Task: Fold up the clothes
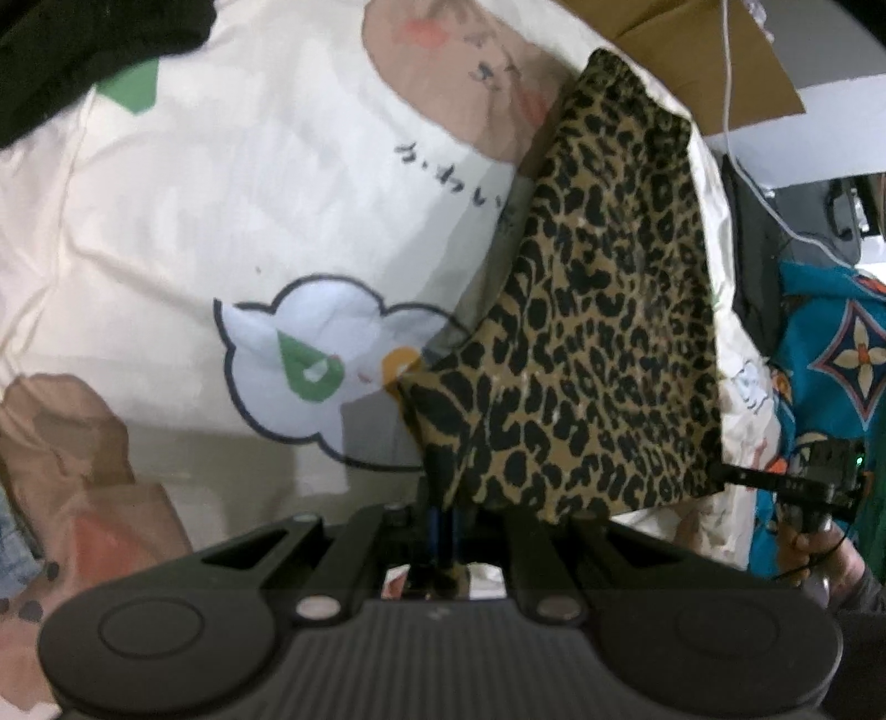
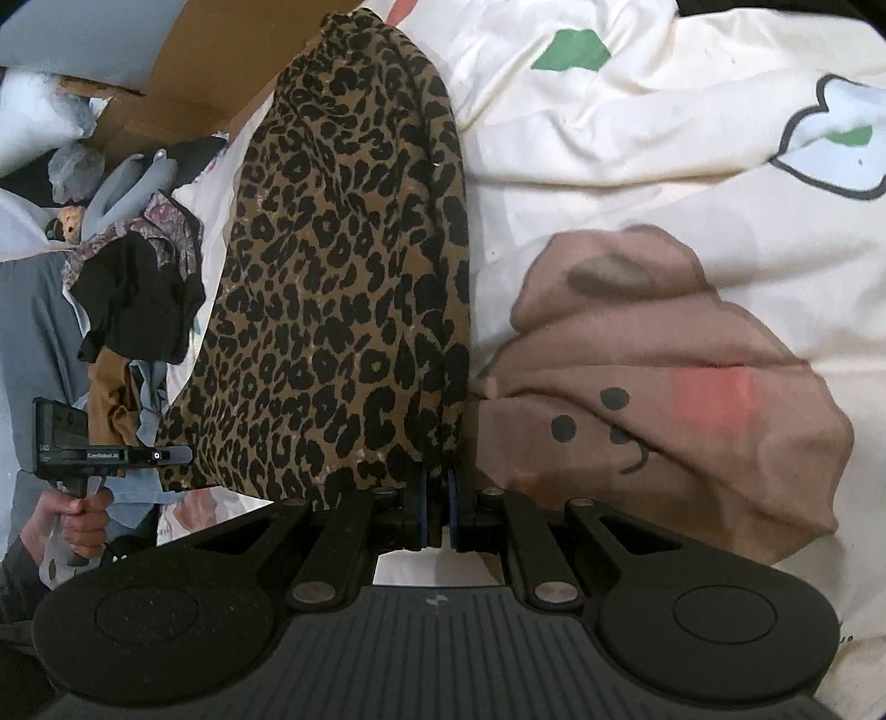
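A leopard-print garment [image 1: 603, 332] hangs stretched over the cream cartoon-print bedsheet [image 1: 221, 194]. My left gripper [image 1: 443, 515] is shut on its lower left corner. At the garment's lower right edge, my right gripper [image 1: 720, 473] pinches the cloth, with a hand [image 1: 819, 548] on its grip. In the right wrist view the same garment [image 2: 343, 277] runs away from my right gripper [image 2: 437, 498], whose blue pads are shut on its near corner. My left gripper [image 2: 185, 455] holds the opposite corner there, with a hand [image 2: 83, 520] on its grip. The sheet [image 2: 637, 138] lies wrinkled beneath.
A pile of mixed clothes [image 2: 138, 288] lies left of the bed edge. Brown cardboard [image 1: 720, 66] and a white cable [image 1: 731, 138] are beyond the garment. Teal patterned fabric [image 1: 841, 360] is at the right, and a black garment [image 1: 83, 44] at the sheet's far left corner.
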